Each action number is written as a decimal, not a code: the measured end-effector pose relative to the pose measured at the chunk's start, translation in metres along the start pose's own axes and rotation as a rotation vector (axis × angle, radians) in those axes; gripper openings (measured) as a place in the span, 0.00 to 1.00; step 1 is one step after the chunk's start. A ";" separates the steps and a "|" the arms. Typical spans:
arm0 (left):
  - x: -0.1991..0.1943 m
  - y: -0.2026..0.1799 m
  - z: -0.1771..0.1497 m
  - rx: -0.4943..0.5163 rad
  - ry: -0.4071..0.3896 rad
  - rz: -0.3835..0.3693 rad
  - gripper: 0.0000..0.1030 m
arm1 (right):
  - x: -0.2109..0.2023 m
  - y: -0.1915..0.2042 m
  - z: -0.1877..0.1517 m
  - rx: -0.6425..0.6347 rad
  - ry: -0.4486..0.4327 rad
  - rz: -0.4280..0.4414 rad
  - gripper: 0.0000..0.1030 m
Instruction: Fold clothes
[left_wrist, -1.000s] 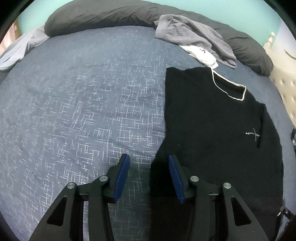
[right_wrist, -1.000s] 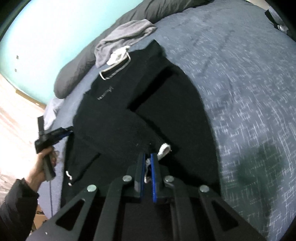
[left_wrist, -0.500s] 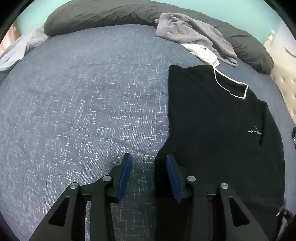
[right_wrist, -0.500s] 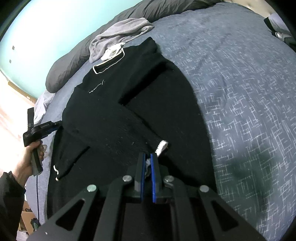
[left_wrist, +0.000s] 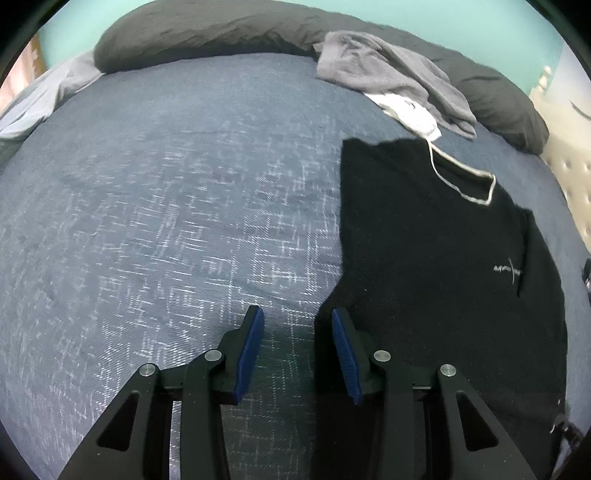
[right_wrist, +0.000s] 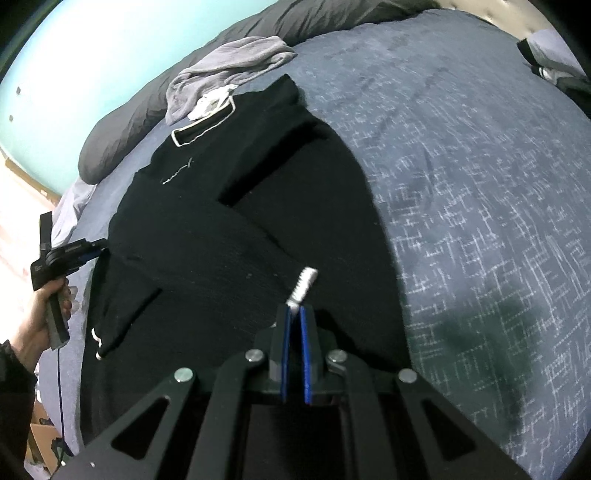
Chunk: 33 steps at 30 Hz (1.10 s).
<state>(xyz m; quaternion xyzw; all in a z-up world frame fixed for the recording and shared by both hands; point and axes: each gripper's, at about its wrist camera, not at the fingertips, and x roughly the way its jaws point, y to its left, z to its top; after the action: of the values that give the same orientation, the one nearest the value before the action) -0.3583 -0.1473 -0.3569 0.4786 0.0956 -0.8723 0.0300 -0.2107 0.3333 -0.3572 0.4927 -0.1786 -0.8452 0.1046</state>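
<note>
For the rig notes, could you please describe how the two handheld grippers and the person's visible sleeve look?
Both the left gripper and the right gripper have black angular linkage frames with triangular cut-outs, silver pivot screws and blue ribbed pads on the fingers. From the right wrist view, the left one shows a grey handle and a thin trailing cable. The sleeve is dark.

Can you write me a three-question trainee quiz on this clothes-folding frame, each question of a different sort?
1. True or false: the right tongs are shut on the white-trimmed cuff of the black sweater.
2. What lies between the left tongs? A) the sweater's collar B) bare blue bedspread C) the grey garment
3. Fill in: in the right wrist view, the sleeve held by the right tongs is folded across the sweater's ____.

Key: 1 true; 2 B; 3 body (front).
</note>
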 end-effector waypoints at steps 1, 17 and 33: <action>-0.002 0.001 0.001 -0.006 -0.009 0.000 0.41 | -0.002 -0.001 0.001 0.008 -0.004 -0.001 0.05; 0.010 -0.003 0.002 -0.014 0.008 -0.046 0.42 | -0.014 0.012 0.012 0.021 -0.080 0.108 0.05; -0.051 0.018 -0.024 -0.022 0.027 -0.057 0.43 | -0.010 -0.018 0.011 0.109 -0.021 0.035 0.05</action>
<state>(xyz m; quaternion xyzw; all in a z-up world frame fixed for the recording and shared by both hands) -0.3084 -0.1625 -0.3292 0.4872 0.1193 -0.8650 0.0092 -0.2157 0.3558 -0.3519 0.4856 -0.2339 -0.8374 0.0904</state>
